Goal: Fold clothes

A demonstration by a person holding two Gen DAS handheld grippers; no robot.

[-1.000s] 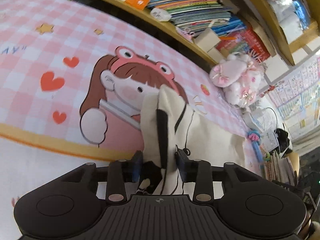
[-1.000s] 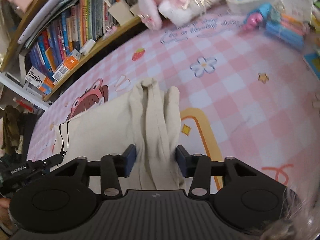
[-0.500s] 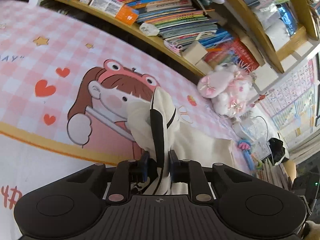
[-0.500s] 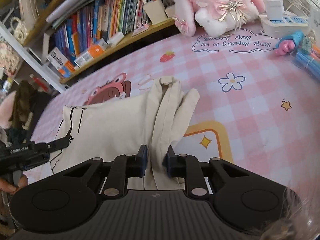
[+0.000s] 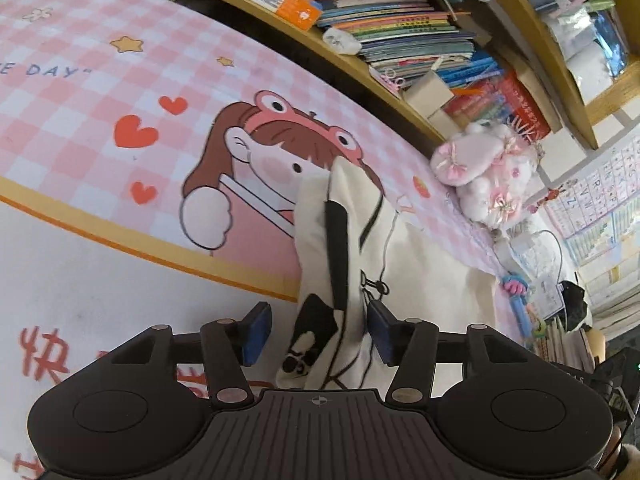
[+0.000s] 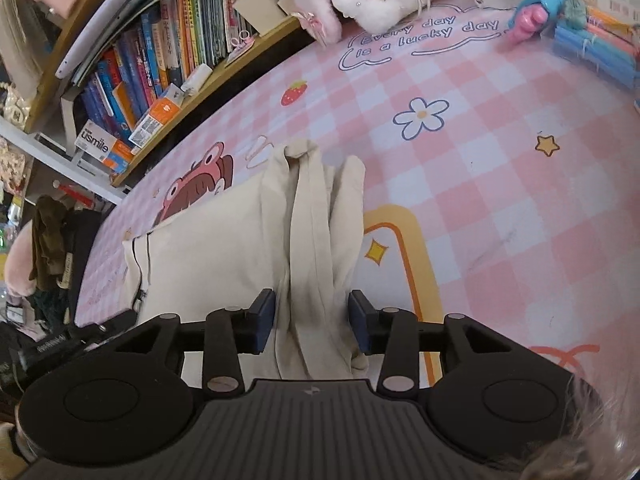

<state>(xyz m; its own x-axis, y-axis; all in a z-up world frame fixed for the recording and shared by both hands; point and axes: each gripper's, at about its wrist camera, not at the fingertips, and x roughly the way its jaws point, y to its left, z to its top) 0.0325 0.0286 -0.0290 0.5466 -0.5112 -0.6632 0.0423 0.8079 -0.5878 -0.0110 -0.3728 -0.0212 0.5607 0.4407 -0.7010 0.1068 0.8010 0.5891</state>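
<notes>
Left wrist: left claw [image 5: 318, 330] opening, released, bunched cream garment [image 5: 344, 248] between pads on the pink table [image 5: 80, 80]. Right claw [image 6: 312, 322] likewise opening off its gathered end. Back both straight out; snagging would undo the fold.

I see a pink checked mat [image 6: 500, 168] under everything, wooden bookshelves [image 5: 400, 92] crammed with books behind it, and a chart-covered wall [image 5: 600, 200] to the side.
</notes>
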